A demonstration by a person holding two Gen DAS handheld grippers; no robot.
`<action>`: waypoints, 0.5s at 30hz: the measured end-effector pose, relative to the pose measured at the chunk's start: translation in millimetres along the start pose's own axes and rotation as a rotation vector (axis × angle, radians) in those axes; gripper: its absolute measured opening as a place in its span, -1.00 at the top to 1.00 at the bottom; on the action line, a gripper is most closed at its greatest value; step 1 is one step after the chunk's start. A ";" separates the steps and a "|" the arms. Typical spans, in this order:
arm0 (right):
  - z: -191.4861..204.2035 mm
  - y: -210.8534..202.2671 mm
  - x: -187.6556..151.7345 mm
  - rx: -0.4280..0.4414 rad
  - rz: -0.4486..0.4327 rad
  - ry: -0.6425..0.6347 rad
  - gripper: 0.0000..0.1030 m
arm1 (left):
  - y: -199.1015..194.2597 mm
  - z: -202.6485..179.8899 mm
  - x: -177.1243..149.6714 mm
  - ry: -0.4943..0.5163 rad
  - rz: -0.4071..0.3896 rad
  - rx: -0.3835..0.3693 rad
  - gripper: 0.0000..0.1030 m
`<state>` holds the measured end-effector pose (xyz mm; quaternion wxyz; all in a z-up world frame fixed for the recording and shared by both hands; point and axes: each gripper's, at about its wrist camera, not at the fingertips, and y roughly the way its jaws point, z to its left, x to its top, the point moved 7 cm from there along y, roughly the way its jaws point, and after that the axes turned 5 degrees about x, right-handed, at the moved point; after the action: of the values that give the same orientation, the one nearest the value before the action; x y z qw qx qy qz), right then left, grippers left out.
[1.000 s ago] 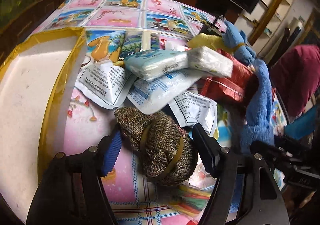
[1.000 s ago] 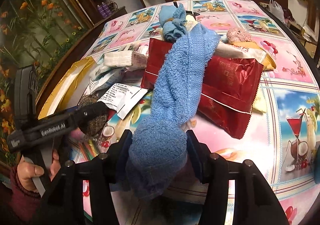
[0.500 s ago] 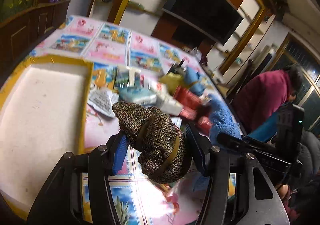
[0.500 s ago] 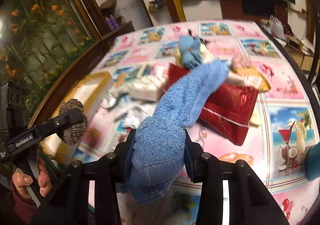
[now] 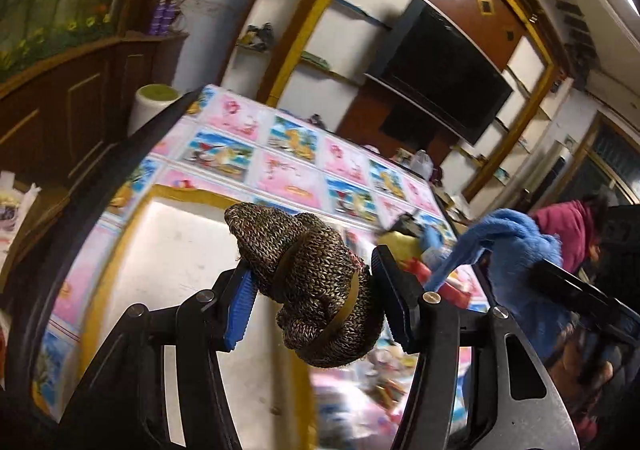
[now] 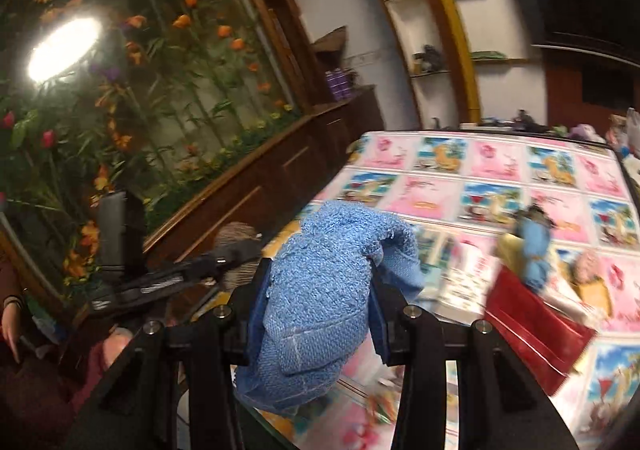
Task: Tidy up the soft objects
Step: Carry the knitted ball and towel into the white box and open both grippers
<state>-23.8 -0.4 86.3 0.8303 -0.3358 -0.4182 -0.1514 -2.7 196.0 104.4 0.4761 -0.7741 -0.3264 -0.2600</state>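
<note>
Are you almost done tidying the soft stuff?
Not yet. The white tray shows nothing in it. The left gripper holds a brown knit roll, and the right gripper holds a blue towel. A blue bundle and a pink fuzzy thing wait on the table.

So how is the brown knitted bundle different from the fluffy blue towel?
The brown knitted bundle is speckled, rolled tight and ringed by bands; the fluffy blue towel is plain, loosely folded, unbanded. The bundle sits in the left gripper, the towel in the right gripper. Both are soft and lifted off the table.
</note>
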 end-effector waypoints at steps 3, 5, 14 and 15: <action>16.5 42.9 6.1 0.035 0.045 -0.045 0.18 | 18.6 35.1 5.7 -0.072 0.021 0.025 -0.09; 25.1 68.7 7.2 0.059 0.080 -0.057 0.18 | 34.2 56.1 8.3 -0.107 0.042 0.042 -0.09; 9.7 179.1 8.9 0.040 0.223 -0.056 0.17 | 104.7 106.2 13.6 -0.204 0.166 0.077 -0.09; 2.1 190.3 6.3 0.023 0.243 -0.044 0.15 | 110.4 110.4 13.9 -0.223 0.177 0.068 -0.09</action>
<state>80.1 139.9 10.2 0.8371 -0.3775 -0.3942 -0.0373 99.6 262.9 6.3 0.4838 -0.8075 -0.3163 -0.1180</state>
